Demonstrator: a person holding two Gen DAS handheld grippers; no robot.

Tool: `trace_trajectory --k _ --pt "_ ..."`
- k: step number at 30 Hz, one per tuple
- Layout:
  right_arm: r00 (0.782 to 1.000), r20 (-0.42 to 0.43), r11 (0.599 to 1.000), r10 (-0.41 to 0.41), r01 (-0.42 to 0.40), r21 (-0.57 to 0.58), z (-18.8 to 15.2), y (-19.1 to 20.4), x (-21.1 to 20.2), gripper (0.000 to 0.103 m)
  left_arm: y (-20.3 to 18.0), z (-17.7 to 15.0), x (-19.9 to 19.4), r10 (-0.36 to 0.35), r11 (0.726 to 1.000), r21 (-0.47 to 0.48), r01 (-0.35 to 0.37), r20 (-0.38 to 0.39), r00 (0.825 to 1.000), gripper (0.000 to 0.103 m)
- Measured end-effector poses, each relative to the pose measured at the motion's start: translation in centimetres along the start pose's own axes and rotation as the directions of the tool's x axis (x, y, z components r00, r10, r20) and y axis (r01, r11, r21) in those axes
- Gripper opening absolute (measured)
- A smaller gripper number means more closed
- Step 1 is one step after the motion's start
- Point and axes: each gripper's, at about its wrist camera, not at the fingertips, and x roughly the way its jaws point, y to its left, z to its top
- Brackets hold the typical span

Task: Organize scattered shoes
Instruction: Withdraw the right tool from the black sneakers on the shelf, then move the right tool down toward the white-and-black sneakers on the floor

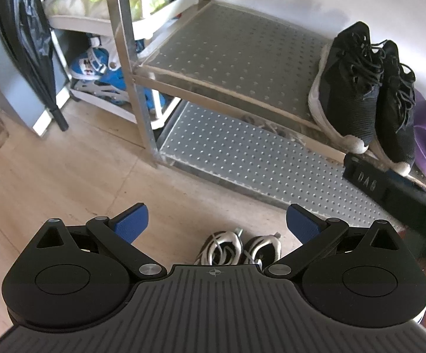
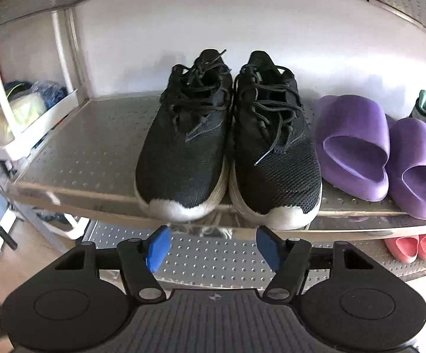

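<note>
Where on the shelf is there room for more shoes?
The middle shelf is bare between the metal post and the black sneakers. Right of them it is crowded: purple slippers sit close together. The bottom shelf also looks mostly bare on its left part.

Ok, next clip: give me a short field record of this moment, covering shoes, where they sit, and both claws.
setting: metal shoe rack on a wooden floor
middle shelf: black sneakers side by side, toes at the front edge; purple slippers to their right
lower shelf: pink shoes at far right
floor: black-and-white sneakers in front of the rack, not yet shelved
left claw: open, empty, above the floor pair
right claw: open, empty, facing the black sneakers
</note>
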Motion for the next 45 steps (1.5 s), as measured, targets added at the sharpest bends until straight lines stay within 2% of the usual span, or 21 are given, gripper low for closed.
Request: trace_trajectory --k 3,6,9,11,13,15,20,23,31,33,35,36,40,45 --pt "1.000 -0.006 1.000 0.011 -0.011 0.007 -0.1 -0.9 -0.9 0.063 0.0 0.0 0.1 -0.001 1.000 -0.007 0.001 -0.004 1.000 0.102" --pt "1.000 0.024 1.000 0.001 0.000 -0.019 -1.2 -2.7 -2.9 0.062 -0.3 0.0 0.0 -0.010 1.000 -0.004 0.010 -0.006 1.000 0.102" --pt "0.993 0.088 0.995 -0.079 0.083 -0.045 -2.1 -5.9 -4.6 0.061 -1.0 -0.4 0.0 -0.017 1.000 0.020 0.017 -0.008 1.000 0.102" --pt "0.982 0.109 0.988 -0.157 0.156 0.019 -1.5 -9.7 -5.0 0.044 -1.8 -0.8 0.1 -0.016 0.999 0.047 0.017 -0.018 1.000 0.102" --pt "0.972 0.125 0.978 -0.198 0.188 0.089 -0.7 -12.3 -5.0 0.043 -2.5 -1.0 0.4 -0.014 0.998 0.063 0.016 -0.027 1.000 0.102" --pt "0.963 0.155 0.973 -0.219 0.205 0.104 0.1 -13.9 -4.8 0.043 -3.0 -1.2 0.7 -0.013 0.997 0.075 0.016 -0.034 0.999 0.102" --pt "0.956 0.226 0.981 -0.185 0.194 -0.017 2.1 -14.4 -2.8 0.044 -4.9 -1.6 1.4 -0.004 0.993 0.115 0.010 -0.045 0.999 0.102" --pt "0.958 0.211 0.970 -0.195 0.221 -0.105 3.3 -13.9 -0.2 0.044 -5.7 -1.8 2.0 0.011 0.990 0.140 -0.004 -0.050 0.999 0.102" --pt "0.944 0.178 0.933 -0.277 0.309 -0.187 4.5 -14.0 4.6 0.043 -6.5 -1.9 3.3 0.052 0.983 0.177 -0.041 -0.055 0.997 0.102" --pt "0.942 0.174 0.924 -0.288 0.321 -0.210 4.5 -14.1 5.0 0.040 -6.7 -2.0 3.5 0.054 0.982 0.185 -0.042 -0.058 0.997 0.102" --pt "0.937 0.165 0.907 -0.307 0.341 -0.249 4.5 -14.1 5.1 0.024 -6.8 -2.0 3.6 0.055 0.981 0.190 -0.042 -0.061 0.997 0.102" --pt "0.936 0.160 0.897 -0.315 0.348 -0.273 4.5 -14.1 5.1 0.024 -6.9 -2.0 3.6 0.054 0.981 0.192 -0.041 -0.061 0.997 0.102" --pt "0.955 0.125 0.862 -0.269 0.297 -0.411 3.9 -14.6 3.5 0.020 -7.0 -2.3 3.2 0.043 0.980 0.199 -0.030 -0.060 0.997 0.102" --pt "0.960 0.116 0.820 -0.255 0.279 -0.499 2.5 -14.4 2.0 0.019 -6.8 -2.4 2.9 0.041 0.980 0.195 -0.030 -0.053 0.998 0.102"
